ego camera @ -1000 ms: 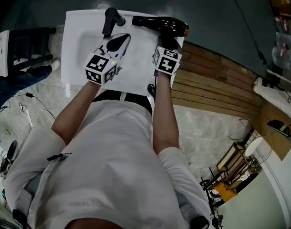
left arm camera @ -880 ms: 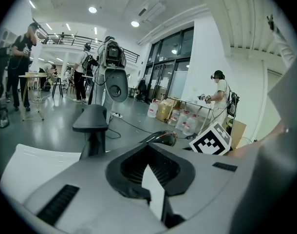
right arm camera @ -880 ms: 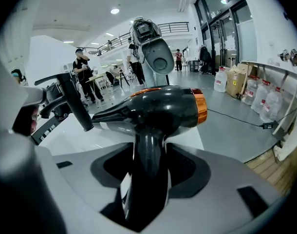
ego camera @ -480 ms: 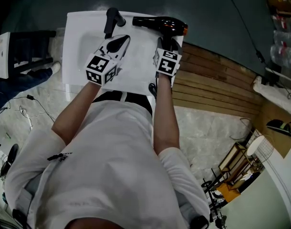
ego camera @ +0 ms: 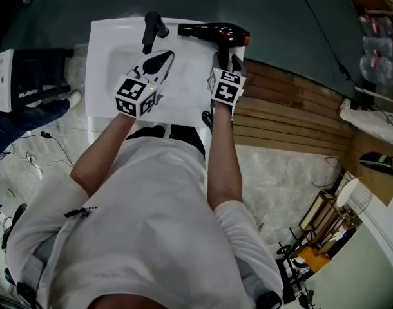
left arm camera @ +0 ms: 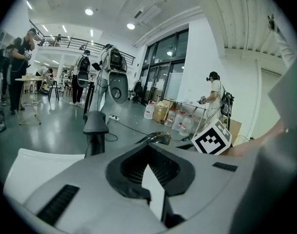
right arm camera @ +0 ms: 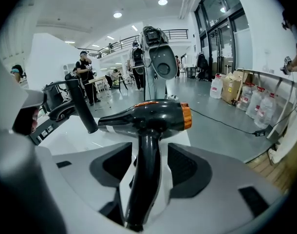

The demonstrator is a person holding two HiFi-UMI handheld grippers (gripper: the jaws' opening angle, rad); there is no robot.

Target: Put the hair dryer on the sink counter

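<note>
White left gripper (ego camera: 159,60) (left arm camera: 151,167), jaws pinched together and empty, hangs over the white sink counter (ego camera: 100,44). The right gripper (ego camera: 227,60) (right arm camera: 147,155) has just been opening its jaws wide. The black hair dryer (ego camera: 216,31) (right arm camera: 148,116) lies at the counter's far edge, handle loose between them.

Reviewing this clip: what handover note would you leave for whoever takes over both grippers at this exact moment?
Left gripper: shut, empty, above the sink counter beside the faucet.
Right gripper: jaws have just been opening and now stand open, with the handle between them, not clamped.
Hair dryer: appears to rest on the counter's far right corner, nozzle toward the faucet.
Done: dryer set down and released.
Left: draw the open jaws back off the handle.
</note>
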